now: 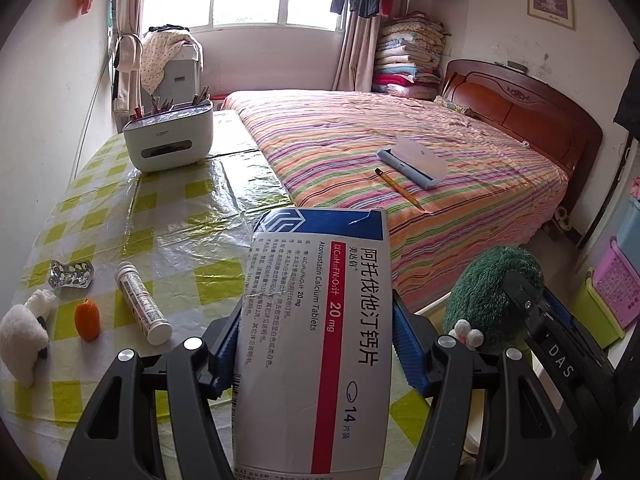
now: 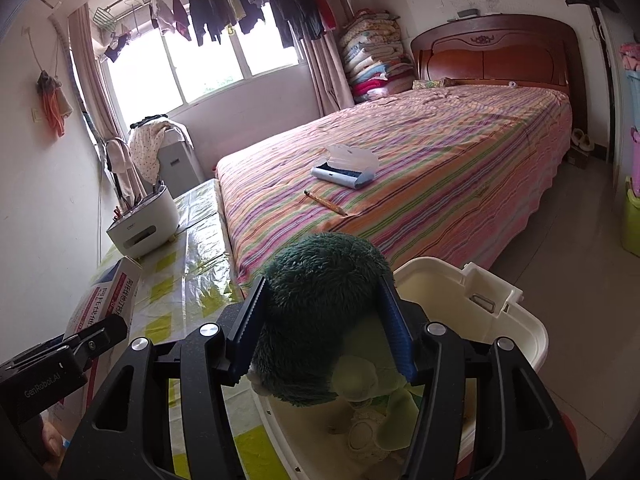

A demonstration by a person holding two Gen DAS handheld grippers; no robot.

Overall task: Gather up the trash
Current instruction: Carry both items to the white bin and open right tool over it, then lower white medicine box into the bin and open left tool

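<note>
My left gripper (image 1: pixel 316 320) is shut on a white, blue and red medicine box (image 1: pixel 316 340), held above the checked table. The box also shows in the right wrist view (image 2: pixel 108 300). My right gripper (image 2: pixel 324 312) is shut on a dark green plush toy (image 2: pixel 320 300), held over a cream plastic bin (image 2: pixel 500 320). The plush shows in the left wrist view (image 1: pixel 492 296). On the table lie a white tablet tube (image 1: pixel 142 304), a crumpled foil blister pack (image 1: pixel 70 274) and a small orange object (image 1: pixel 88 318).
A white plush toy (image 1: pixel 24 332) lies at the table's left edge. A white utensil holder (image 1: pixel 168 140) stands at the table's far end. The striped bed (image 1: pixel 400 168) carries a pencil (image 1: pixel 398 189) and an open case (image 1: pixel 414 162). Coloured baskets (image 1: pixel 612 284) stand at right.
</note>
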